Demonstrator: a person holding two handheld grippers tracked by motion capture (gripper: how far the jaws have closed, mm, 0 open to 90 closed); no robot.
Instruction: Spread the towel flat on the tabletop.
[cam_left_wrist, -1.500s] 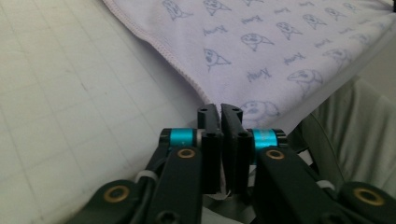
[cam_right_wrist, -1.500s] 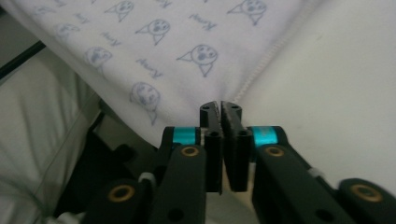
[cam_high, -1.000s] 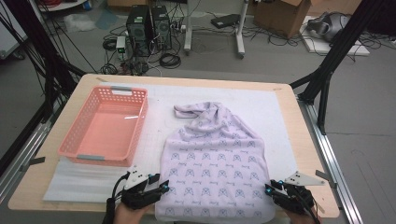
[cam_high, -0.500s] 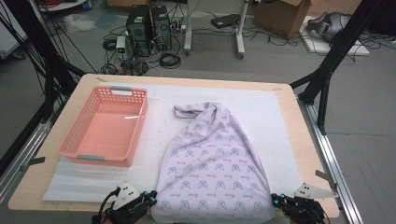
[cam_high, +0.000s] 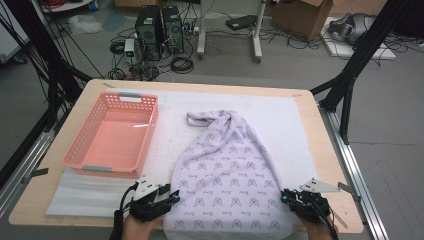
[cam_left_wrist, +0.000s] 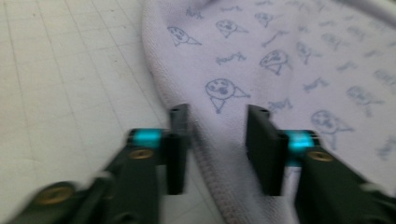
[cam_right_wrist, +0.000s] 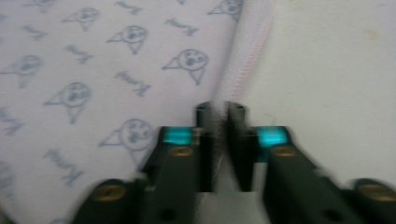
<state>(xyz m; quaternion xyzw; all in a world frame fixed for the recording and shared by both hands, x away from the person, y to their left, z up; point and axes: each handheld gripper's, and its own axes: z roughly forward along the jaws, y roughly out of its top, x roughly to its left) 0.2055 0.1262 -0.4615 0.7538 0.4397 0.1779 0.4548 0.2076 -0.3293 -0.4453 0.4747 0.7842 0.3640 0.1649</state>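
Both grippers sit higher in the high view than half a second ago, back near the cloth's lower corners, and the cloth (cam_high: 227, 190) has spread again after being drawn toward the near edge. Its lower part now lies wide and fairly flat on the white mat (cam_high: 295, 130), with the near hem at or just over the table (cam_high: 320, 150) edge.

Left gripper (cam_left_wrist: 217, 140): jaws have just been opening. They stand apart, straddling the cloth's left hem, with the hem between them and no pad pressing on it.

Right gripper (cam_right_wrist: 223, 140): jaws have just been opening a little from shut. They stand nearly together with the right hem running into the narrow gap. The picture is blurred there, but the hem appears pinched.

Progress, as judged: the work in hand looks like flattening the cloth, possibly ahead of folding.
1. Lower half spread: largely done.
2. Far end (cam_high: 220, 120) bunched and twisted into a knot-like bundle, near the basket's far corner: not done.
3. Basket (cam_high: 112, 135) stands empty, left of the cloth and apart from it.

Left side needs a fresh grip before any further pull.
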